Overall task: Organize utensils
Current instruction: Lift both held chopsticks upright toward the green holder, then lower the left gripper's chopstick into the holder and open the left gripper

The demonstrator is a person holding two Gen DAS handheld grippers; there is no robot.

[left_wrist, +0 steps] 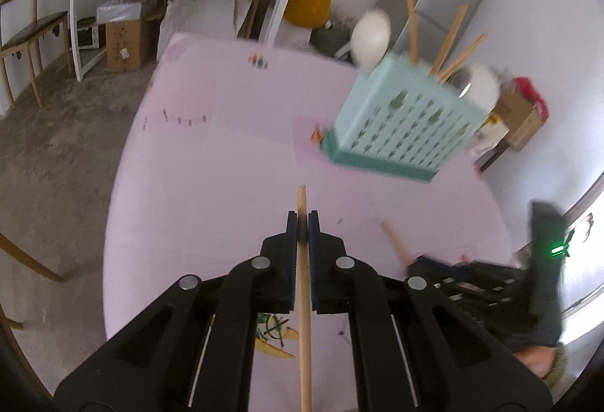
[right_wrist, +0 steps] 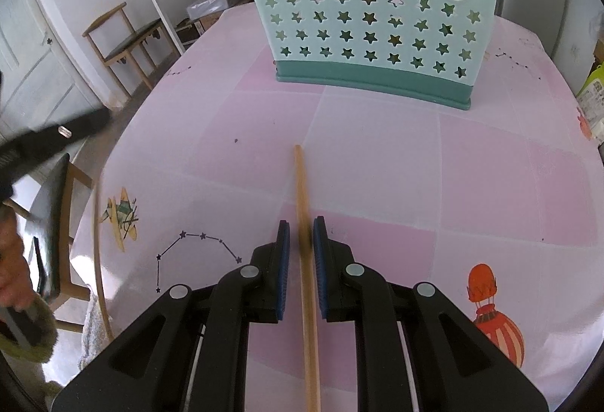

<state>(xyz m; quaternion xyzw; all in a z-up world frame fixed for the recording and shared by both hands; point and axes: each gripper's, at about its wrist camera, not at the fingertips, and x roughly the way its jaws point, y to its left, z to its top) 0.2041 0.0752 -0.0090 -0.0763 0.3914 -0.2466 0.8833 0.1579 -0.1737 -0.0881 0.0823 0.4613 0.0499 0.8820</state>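
Most of the sorting looks done: the pale mint plastic holder with star-shaped holes [right_wrist: 372, 19] already stands on the pink patterned tablecloth [right_wrist: 490, 166] with several wooden chopsticks [left_wrist: 451, 38] and white spoons [left_wrist: 370, 34] upright in it. Two sticks remain. The left gripper [left_wrist: 302, 223] is clamped tight on a light wooden chopstick [left_wrist: 304, 298] running lengthwise between its pads. The right gripper [right_wrist: 301, 234] has another wooden chopstick [right_wrist: 307, 280] between its jaws, a slight gap showing, the holder directly ahead.

Left gripper [left_wrist: 302, 223]: jaws closing tight on a chopstick [left_wrist: 304, 298], pointing forward above the table. Right gripper [right_wrist: 301, 234]: jaws standing slightly apart, flanking a second stick [right_wrist: 307, 280], grip uncertain.
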